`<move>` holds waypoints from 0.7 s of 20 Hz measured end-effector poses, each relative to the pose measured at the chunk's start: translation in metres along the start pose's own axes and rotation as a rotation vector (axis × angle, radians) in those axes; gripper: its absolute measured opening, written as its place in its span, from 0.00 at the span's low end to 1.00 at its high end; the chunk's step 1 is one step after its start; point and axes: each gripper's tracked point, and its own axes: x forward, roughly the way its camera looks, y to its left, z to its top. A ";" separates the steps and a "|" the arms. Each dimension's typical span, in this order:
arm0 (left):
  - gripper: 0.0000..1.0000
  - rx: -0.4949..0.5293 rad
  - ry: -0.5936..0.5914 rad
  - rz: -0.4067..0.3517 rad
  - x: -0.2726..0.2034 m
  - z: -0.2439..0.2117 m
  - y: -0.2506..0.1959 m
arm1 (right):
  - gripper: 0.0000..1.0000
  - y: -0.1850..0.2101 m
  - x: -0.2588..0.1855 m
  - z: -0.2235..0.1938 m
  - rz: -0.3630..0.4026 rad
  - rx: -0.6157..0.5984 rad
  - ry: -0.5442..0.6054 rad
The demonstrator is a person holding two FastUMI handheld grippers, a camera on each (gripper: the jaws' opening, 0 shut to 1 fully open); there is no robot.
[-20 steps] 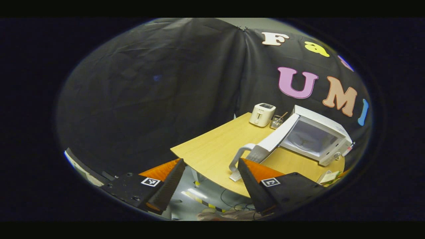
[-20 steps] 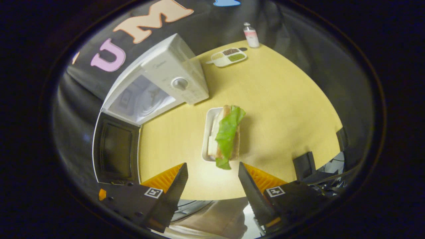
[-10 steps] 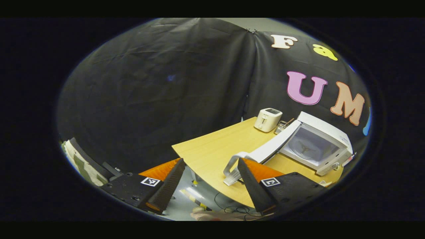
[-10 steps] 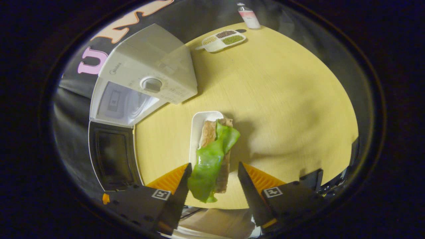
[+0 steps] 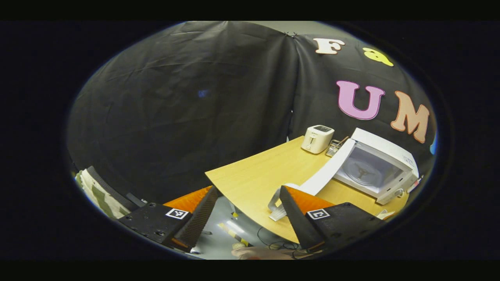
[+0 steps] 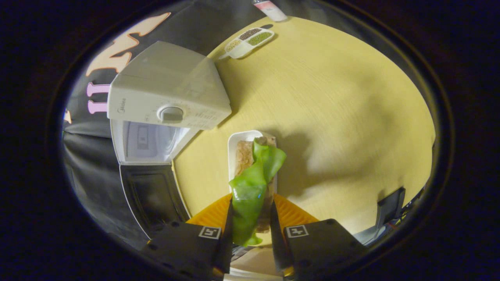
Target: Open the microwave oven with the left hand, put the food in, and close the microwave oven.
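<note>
A sandwich with a green lettuce leaf lies on a small white plate on the wooden table. My right gripper is shut on the near end of the sandwich, one finger on each side. The plate's near end is hidden between the fingers. The white microwave stands left of the plate with its door swung wide open and its cavity lit. My left gripper hangs open and empty off the table's front edge, just short of the microwave, whose door handle is close to its right finger.
A white toaster and a small rack stand behind the microwave. A divided dish of grains and a bottle sit at the far side of the table. A black object stands at the table's near right edge.
My right gripper moved forward over the plate and its fingers closed from wide apart onto the sandwich. The left gripper stayed open and barely shifted.
</note>
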 end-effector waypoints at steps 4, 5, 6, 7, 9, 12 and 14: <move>0.94 0.021 0.012 -0.033 0.014 0.005 -0.006 | 0.45 0.017 -0.022 0.007 0.039 0.029 -0.053; 0.94 0.029 0.011 -0.043 0.019 0.007 -0.008 | 0.46 0.023 -0.028 0.010 0.055 0.046 -0.076; 0.94 0.035 0.012 -0.055 0.024 0.009 -0.009 | 0.46 0.029 -0.035 0.013 0.073 0.067 -0.101; 0.94 0.041 0.015 -0.070 0.030 0.011 -0.011 | 0.46 0.037 -0.041 0.015 0.093 0.090 -0.128; 0.94 0.053 0.018 -0.111 0.042 0.014 -0.017 | 0.45 0.056 -0.052 0.015 0.141 0.125 -0.180; 0.94 0.081 0.047 -0.185 0.067 0.013 -0.022 | 0.45 0.086 -0.062 0.003 0.197 0.156 -0.260; 0.94 0.099 0.067 -0.247 0.082 0.014 -0.028 | 0.45 0.103 -0.065 -0.007 0.204 0.181 -0.321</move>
